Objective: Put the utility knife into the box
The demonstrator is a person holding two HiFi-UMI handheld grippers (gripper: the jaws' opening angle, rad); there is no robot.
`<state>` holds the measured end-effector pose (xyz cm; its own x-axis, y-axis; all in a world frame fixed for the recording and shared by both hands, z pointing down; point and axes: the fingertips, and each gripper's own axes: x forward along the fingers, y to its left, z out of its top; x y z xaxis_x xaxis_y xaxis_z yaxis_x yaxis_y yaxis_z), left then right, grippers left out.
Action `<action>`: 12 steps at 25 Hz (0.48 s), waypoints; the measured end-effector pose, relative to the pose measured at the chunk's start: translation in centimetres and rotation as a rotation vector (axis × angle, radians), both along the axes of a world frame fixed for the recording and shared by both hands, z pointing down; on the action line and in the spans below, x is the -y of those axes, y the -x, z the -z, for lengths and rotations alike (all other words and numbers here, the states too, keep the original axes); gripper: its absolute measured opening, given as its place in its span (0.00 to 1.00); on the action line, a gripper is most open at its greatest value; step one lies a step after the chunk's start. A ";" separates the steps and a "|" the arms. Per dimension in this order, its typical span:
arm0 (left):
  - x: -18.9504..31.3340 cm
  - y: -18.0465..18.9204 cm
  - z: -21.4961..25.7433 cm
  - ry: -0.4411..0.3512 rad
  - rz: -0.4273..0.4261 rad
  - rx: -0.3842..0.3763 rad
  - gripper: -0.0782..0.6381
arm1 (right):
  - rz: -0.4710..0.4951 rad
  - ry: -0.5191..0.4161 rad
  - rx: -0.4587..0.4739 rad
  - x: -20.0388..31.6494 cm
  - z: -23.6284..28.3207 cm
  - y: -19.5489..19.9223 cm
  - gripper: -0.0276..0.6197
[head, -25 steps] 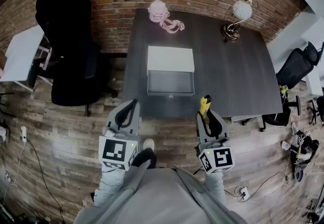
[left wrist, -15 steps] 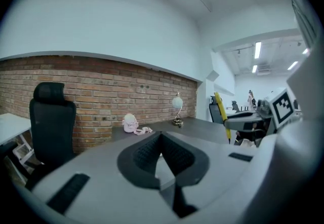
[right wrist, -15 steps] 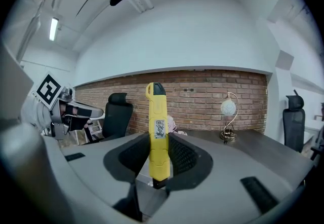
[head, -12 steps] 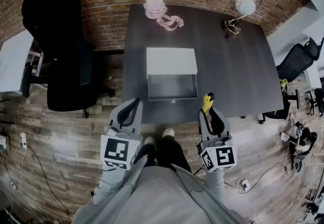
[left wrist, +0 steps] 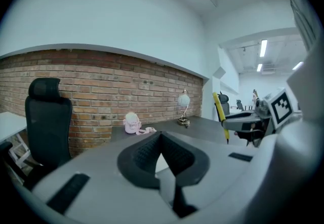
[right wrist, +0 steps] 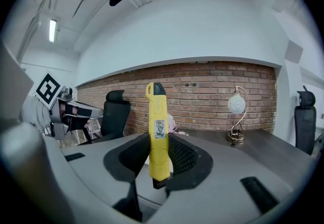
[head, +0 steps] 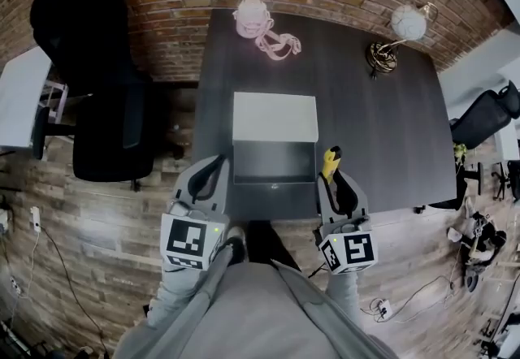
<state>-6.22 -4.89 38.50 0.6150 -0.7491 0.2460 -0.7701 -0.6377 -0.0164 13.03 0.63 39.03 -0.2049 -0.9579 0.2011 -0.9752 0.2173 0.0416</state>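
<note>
We note: right tool [head: 331, 179] clamped on yellow plastic utility knife [right wrist: 156, 132], long axis roughly upright. Open grey box [head: 274, 161] on dark desk [head: 382, 130] lies just left of it. Left tool [head: 213, 177] together, empty.

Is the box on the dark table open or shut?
Open. In the head view the box has its white lid flipped back, and its grey inside shows.

Utility knife [right wrist: 156, 111] label [right wrist: 158, 129] print too small to read; in head view, its lower half behind right gripper [head: 331, 179]
</note>
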 end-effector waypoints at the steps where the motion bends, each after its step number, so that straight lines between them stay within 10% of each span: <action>1: 0.9 -0.3 0.1 -0.003 0.006 0.001 0.14 | 0.008 -0.001 0.000 1.0 0.0 -0.3 0.24; 12: 9.3 -4.7 2.0 -0.023 0.085 -0.003 0.14 | 0.102 -0.035 0.009 10.8 1.9 -4.2 0.24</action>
